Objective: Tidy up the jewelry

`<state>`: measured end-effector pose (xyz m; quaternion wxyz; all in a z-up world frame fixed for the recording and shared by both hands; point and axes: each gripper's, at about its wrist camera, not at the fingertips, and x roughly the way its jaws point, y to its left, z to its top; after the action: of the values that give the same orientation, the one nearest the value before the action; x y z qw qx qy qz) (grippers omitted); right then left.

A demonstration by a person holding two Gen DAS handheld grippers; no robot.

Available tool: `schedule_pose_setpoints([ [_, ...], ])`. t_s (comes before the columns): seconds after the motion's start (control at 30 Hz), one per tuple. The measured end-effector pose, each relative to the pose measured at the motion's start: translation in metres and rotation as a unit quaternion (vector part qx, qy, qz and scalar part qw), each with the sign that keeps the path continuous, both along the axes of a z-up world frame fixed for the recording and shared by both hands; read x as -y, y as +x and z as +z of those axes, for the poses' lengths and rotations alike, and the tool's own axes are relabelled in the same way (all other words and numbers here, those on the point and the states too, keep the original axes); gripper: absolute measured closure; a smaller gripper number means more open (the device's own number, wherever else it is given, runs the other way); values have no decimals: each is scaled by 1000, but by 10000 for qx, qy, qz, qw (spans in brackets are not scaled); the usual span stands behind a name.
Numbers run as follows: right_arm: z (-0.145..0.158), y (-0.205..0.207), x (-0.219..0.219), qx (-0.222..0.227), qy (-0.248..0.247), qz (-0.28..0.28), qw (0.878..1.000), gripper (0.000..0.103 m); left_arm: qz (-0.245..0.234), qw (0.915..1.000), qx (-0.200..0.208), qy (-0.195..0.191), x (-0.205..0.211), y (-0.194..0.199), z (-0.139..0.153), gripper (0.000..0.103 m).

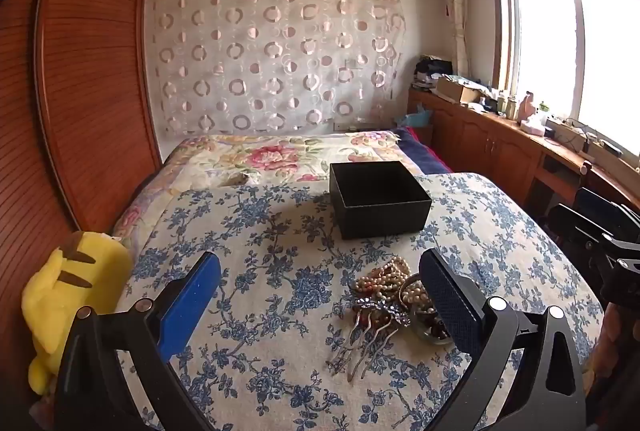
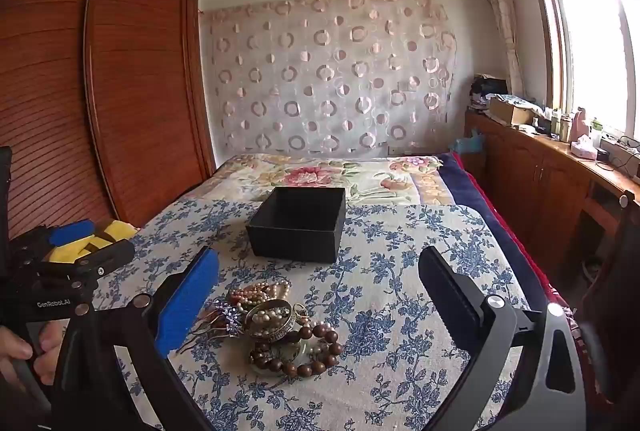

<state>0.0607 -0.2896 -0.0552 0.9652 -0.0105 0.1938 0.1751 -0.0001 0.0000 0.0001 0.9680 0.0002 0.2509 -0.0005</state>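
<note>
A pile of jewelry lies on the blue-flowered cloth (image 1: 280, 311): pale pearl strands (image 1: 384, 275), a dark ornate hair comb (image 1: 370, 327), a metal bangle filled with beads (image 2: 270, 319) and a brown wooden bead bracelet (image 2: 304, 351). Behind the pile stands an empty black box (image 1: 378, 203) (image 2: 300, 225). My left gripper (image 1: 320, 295) hovers open just short of the pile, its right finger beside the beads. My right gripper (image 2: 316, 291) is open too, with the pile low between its fingers, untouched. The left gripper (image 2: 72, 251) shows at the right wrist view's left edge, held by a hand (image 2: 24, 351).
A yellow plush toy (image 1: 68, 303) lies at the cloth's left edge beside a wooden wardrobe (image 1: 92, 71). A floral bedspread (image 1: 280, 155) stretches behind the box. Wooden cabinets (image 2: 540, 183) with clutter run under the window on the right.
</note>
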Motion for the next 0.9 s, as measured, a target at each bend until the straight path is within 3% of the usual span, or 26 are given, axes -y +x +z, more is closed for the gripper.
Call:
schedule_pose_setpoints([
  [0.9,1,-1,0,-11,53,15,10000,2,-34,9999,140,-9,4,-6,8,6],
])
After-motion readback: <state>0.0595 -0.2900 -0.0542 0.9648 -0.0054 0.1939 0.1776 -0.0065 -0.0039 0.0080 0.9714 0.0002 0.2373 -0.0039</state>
